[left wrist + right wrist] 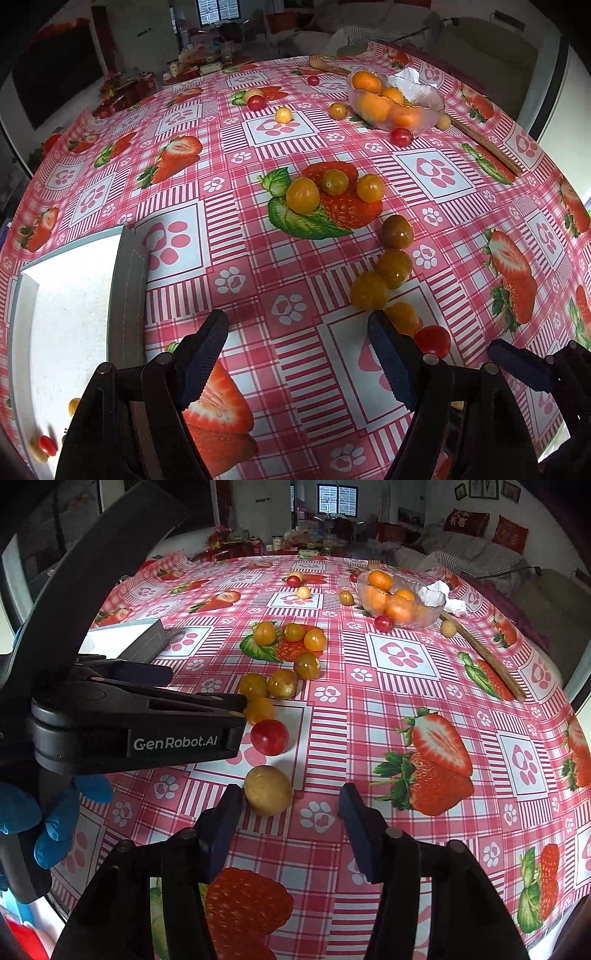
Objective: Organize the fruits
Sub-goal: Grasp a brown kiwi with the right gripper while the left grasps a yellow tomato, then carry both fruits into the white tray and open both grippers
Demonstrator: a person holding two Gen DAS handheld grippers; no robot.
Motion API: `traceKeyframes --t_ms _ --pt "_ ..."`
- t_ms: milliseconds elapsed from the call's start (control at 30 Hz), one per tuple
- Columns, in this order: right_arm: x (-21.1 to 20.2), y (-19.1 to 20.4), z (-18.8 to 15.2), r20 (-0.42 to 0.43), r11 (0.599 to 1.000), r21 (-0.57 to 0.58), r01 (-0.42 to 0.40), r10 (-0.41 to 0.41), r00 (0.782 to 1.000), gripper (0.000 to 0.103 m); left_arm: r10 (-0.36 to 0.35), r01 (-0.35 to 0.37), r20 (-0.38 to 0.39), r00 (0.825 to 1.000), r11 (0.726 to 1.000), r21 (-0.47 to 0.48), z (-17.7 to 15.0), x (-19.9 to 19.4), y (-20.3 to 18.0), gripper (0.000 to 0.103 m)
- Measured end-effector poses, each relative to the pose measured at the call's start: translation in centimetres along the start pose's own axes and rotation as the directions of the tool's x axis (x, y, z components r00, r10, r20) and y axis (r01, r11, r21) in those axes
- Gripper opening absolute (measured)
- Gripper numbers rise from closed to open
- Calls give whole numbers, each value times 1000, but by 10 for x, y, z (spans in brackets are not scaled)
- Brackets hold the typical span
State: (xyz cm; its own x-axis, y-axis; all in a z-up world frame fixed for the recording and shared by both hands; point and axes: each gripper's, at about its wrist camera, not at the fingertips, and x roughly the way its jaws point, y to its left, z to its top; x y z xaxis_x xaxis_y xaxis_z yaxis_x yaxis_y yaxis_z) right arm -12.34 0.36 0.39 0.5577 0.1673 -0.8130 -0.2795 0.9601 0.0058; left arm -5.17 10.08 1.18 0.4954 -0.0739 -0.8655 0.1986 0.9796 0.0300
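Both grippers hover low over the tablecloth (388, 709), jaws spread and holding nothing. Nearest the right gripper (288, 834) lies a pale tan fruit (268, 790), round and matt, just ahead of its left finger and not yet between the two. Beyond it sits a red tomato (269, 737), glossy and taut-skinned, beside the tip of the left gripper (299, 350), which the right view shows side-on.

From the left wrist, a curving line of yellow tomatoes (369, 291) runs off past the right finger, some touching each other, and three more (303, 195) sit on a printed strawberry. At the left stands a white box (70, 295) with a grey rim — two or three small fruits already lie in its near corner.

These fruits are likely light, smooth and apt to roll on the slick plastic cloth; the thin skins would split under a hard squeeze. My guess is the best hold is across the widest part, pads closing gently from both sides.

Farther off, a clear glass bowl (432, 96) holds oranges (373, 105), with crumpled tissue in it and scattered tomatoes around — a wooden stick (487, 146) lies next to it.
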Motion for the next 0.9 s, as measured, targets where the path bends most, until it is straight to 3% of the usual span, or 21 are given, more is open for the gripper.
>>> traceKeyframes --t_ms 300,400,433,467,600,900 --pt "1 -6 3 10 999 26 -26 26 1000 53 -22 22 7 1000 1000 -10 14 9 -11 79" --pt "1 -9 4 11 999 37 -33 33 999 34 -24 24 9 1000 999 -24 14 9 -11 77" --pt "1 -11 4 10 998 43 -41 41 999 27 -28 29 12 1000 999 -24 13 9 -12 72" --pt "1 -12 5 8 998 49 -50 50 999 27 -30 30 16 999 999 -21 12 7 -13 69" --pt "-1 -19 3 5 993 78 -84 84 996 27 -50 50 29 998 999 5 12 3 -21 26" --pt "-10 -39 -4 -3 978 155 -137 140 990 27 -96 98 55 994 994 -48 0 -11 -15 23"
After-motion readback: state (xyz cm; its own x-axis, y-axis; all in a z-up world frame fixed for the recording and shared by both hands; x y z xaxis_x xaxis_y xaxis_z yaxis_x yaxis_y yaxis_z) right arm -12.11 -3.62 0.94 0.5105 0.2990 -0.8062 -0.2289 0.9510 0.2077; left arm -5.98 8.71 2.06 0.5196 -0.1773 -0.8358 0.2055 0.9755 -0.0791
